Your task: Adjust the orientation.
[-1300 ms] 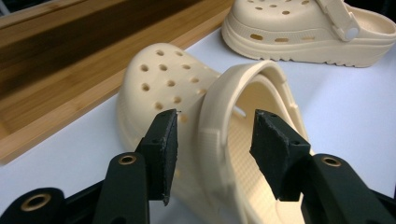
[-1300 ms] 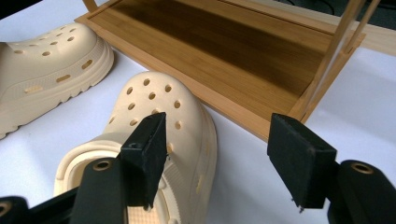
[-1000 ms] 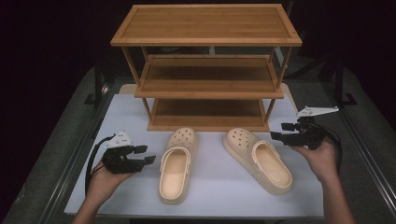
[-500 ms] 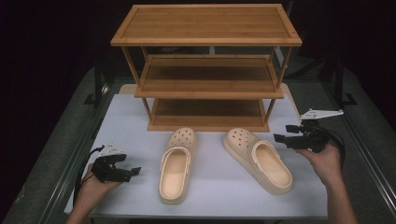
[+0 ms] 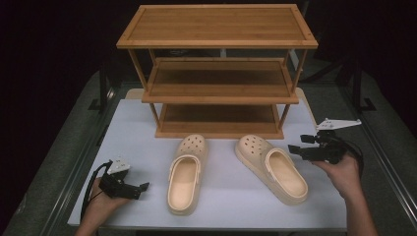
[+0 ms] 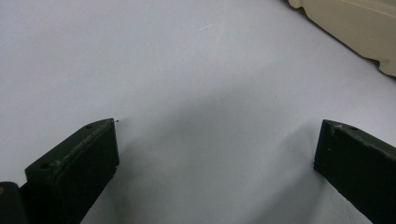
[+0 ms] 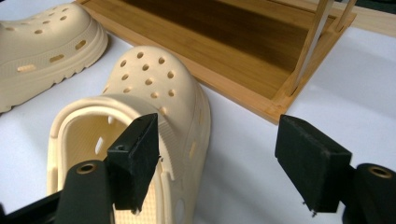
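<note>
Two cream clogs lie side by side on the white table in front of a wooden shoe rack (image 5: 219,73). The left clog (image 5: 186,172) points toward the rack, and the right clog (image 5: 273,167) lies angled. My left gripper (image 5: 140,189) rests low near the table's front left corner, well left of the left clog. Its jaws have just been opening and stand wide over bare table (image 6: 219,130), with the clog's edge (image 6: 355,23) at the far corner. My right gripper (image 5: 297,144) hovers open just right of the right clog (image 7: 154,84), with one jaw over its rim and nothing gripped (image 7: 217,135).
The rack has three shelves, and its bottom shelf (image 7: 224,42) sits just behind the clogs' toes. The white table top (image 5: 133,128) has bare room at the left and front. Dark metal rails run along both sides of the table.
My left hand has dropped and drawn back toward the front left corner, away from the left clog, with its jaws spreading wider. The right hand has barely shifted.
</note>
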The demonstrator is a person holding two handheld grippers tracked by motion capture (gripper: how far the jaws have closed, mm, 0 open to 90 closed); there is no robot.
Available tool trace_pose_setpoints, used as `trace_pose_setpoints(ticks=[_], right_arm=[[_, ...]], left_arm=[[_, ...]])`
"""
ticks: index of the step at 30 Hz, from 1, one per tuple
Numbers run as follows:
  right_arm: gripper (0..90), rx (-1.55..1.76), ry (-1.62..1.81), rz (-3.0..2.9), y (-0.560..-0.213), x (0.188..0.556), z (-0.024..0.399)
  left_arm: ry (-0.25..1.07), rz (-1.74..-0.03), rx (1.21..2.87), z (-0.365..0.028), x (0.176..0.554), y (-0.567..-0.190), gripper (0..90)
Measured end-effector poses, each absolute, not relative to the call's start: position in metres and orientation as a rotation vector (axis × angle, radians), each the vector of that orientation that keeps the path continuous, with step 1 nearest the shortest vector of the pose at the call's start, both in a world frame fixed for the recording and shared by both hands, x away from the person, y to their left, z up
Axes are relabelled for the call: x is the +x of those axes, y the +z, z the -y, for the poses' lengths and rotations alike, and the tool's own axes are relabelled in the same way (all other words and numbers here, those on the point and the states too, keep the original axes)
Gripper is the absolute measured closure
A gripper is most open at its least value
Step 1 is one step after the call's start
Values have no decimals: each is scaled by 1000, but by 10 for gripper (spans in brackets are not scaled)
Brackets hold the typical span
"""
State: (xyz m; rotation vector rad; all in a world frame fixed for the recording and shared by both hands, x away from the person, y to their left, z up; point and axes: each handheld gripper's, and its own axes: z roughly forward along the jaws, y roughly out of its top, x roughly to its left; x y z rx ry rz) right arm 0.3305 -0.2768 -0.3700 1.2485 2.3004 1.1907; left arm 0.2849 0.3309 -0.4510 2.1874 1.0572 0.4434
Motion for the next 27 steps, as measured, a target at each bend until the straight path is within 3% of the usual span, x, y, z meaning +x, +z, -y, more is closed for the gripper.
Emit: trace_pose_setpoints(ticks=[18,27], right_arm=[[298,1200,1174,-2368,-380,317,270],[437,1143,1189,-2441,-390,321,260]], left_arm=[[443,-1057,2186,-331,285,-451,0],[442,-1059,2185,-331,285,-451,0]])
